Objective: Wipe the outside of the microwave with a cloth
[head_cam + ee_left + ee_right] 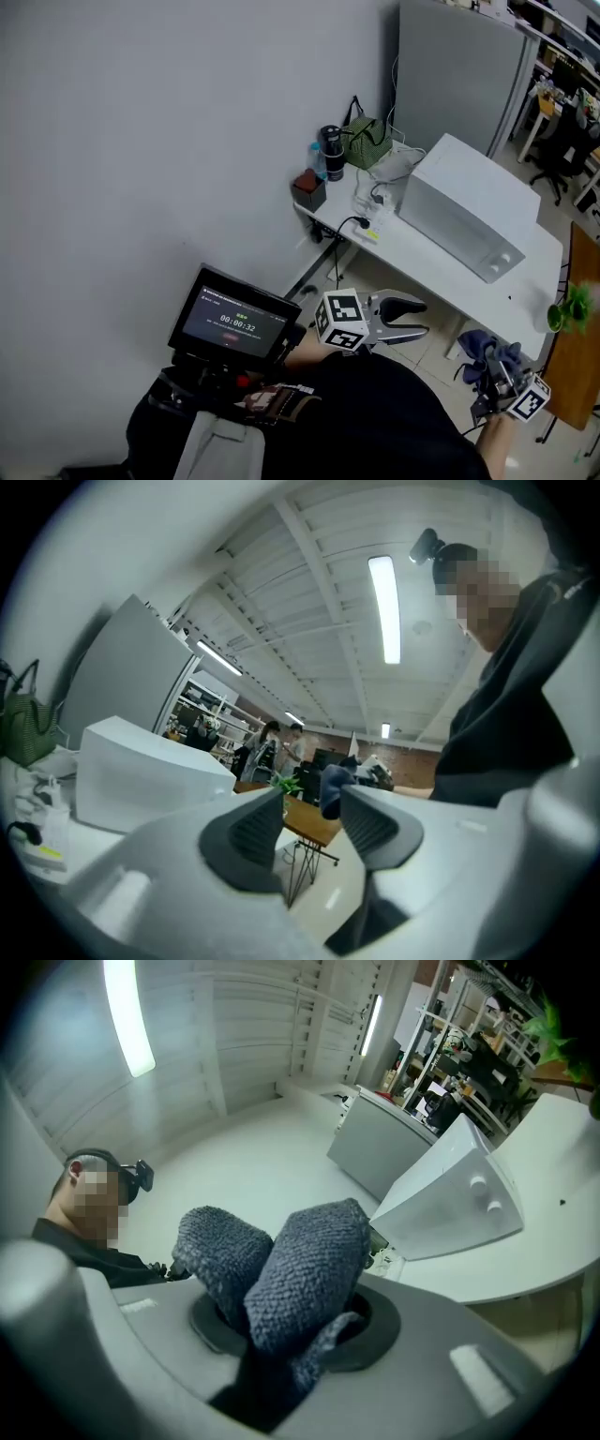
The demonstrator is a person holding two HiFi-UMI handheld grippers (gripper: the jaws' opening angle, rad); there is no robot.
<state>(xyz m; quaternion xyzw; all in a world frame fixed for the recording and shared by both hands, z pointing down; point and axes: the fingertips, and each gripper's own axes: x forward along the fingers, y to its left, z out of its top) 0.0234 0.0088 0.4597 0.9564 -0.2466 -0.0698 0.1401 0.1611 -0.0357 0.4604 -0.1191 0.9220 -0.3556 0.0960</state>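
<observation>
The white microwave (469, 211) stands on a white table (422, 267) against the wall, its knobs at the near end. My left gripper (422, 317) hangs in front of the table's near edge, open, with nothing between its grey pads (248, 832); past them the left gripper view shows the microwave (141, 771). My right gripper (492, 382) is at the lower right, off the table's corner, shut on a bunched blue-grey cloth (487, 354). In the right gripper view the cloth (309, 1251) bulges out of the jaws and hides the pads, and the microwave (450, 1194) lies beyond it.
A green bag (364, 141), a dark cup, a bottle, a red box (307, 187) and cables crowd the table's far end. A grey cabinet (459, 66) stands behind it. A green plant (574, 305) sits on a wooden table (574, 384) at the right. A timer screen (234, 319) is near me.
</observation>
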